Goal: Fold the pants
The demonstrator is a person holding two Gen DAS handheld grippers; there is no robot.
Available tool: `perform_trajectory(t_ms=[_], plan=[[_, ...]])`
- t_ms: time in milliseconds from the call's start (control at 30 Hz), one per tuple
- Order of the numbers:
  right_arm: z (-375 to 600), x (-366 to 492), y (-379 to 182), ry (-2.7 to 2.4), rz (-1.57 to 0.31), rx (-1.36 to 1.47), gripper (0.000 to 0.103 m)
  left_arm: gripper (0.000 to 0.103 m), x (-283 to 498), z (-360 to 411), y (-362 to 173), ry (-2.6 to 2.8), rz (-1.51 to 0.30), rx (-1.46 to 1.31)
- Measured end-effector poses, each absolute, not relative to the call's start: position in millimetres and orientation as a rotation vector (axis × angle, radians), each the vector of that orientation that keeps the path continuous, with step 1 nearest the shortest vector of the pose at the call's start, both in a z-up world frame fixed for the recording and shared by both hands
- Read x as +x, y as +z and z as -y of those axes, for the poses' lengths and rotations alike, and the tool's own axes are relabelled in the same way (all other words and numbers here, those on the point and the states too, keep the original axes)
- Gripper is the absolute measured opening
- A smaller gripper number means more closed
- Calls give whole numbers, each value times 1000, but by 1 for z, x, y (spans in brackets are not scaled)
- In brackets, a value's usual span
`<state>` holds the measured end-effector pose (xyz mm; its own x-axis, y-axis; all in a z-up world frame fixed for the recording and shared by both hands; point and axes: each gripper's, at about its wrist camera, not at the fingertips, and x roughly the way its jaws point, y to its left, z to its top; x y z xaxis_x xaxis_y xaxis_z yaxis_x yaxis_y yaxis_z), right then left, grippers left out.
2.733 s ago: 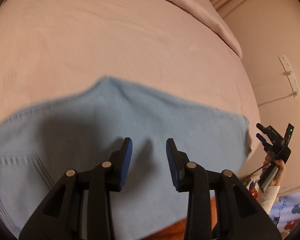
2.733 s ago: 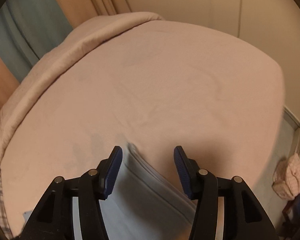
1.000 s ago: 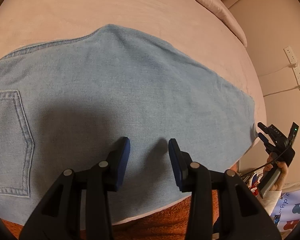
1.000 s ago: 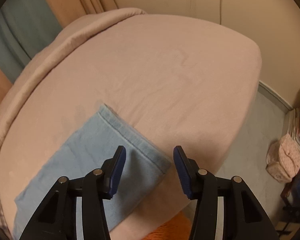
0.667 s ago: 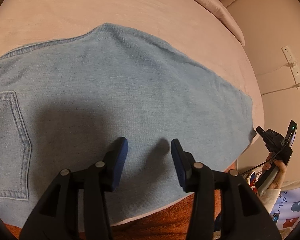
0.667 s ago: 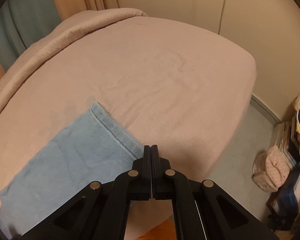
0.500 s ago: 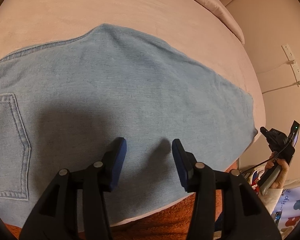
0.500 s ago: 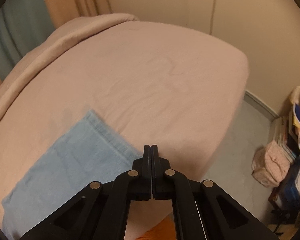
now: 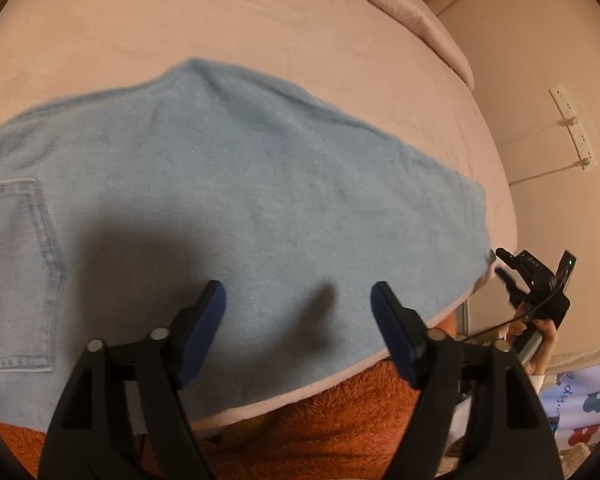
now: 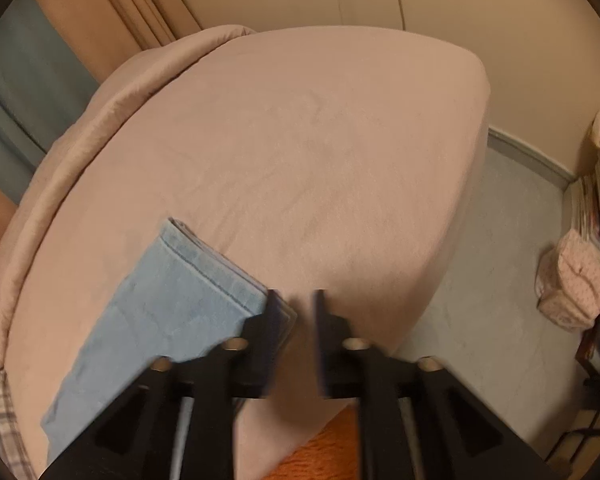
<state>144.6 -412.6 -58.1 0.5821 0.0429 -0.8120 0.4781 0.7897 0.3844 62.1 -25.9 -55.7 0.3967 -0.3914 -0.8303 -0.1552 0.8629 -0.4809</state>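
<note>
Light blue denim pants [image 9: 240, 200] lie flat on a pink bed [image 9: 220, 20], folded lengthwise, with a back pocket [image 9: 16, 272] at the left. My left gripper [image 9: 298, 304] is open wide and empty, just above the near edge of the pants. In the right wrist view the hem end of the legs [image 10: 204, 276] lies near the bed's front edge. My right gripper [image 10: 294, 312] is blurred, its jaws slightly apart and empty, beside the hem's near corner. It also shows at the right of the left wrist view [image 9: 512, 268].
The pink bed [image 10: 320, 140] ends at a rounded corner on the right, with grey floor [image 10: 500, 260] beyond. A bag [image 10: 576, 280] and stacked items stand by the right wall. An orange fuzzy cloth [image 9: 320, 420] lies below the bed's near edge. A wall socket strip [image 9: 572, 124] is at the right.
My left gripper opened wider and stayed over the pants. My right gripper, shut half a second ago, has parted its jaws and moved toward the hem corner.
</note>
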Motion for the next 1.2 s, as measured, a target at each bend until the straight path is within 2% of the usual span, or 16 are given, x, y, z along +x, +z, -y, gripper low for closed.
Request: perform_trajectory(t_ms=[33,300,600,667,833,967,1200], plan=[[413,143,-60,-264,-925,655,50,81,61,25,-52,-142,-1157,-530],[403,146,-69,-184,-942,719,50,88,53,16,-32,-111,-1128,-529],[400,164,-78,-157,-957,736,50,88,53,20,-29,-96,-1118,-493],[399,170,-79,-156,-950,732,46,88,54,21,-30,-91,-1125,-494],[404,178,-81,-138,-926,791,17,88,55,21,-29,-99,-1124,-494],[400,171,-67,-117,-881,794,16,88,54,20,-28,-89,-1120,-483],[367,143,10,82,-699,699,16,88,50,16,-28,-60,-1118,-483]])
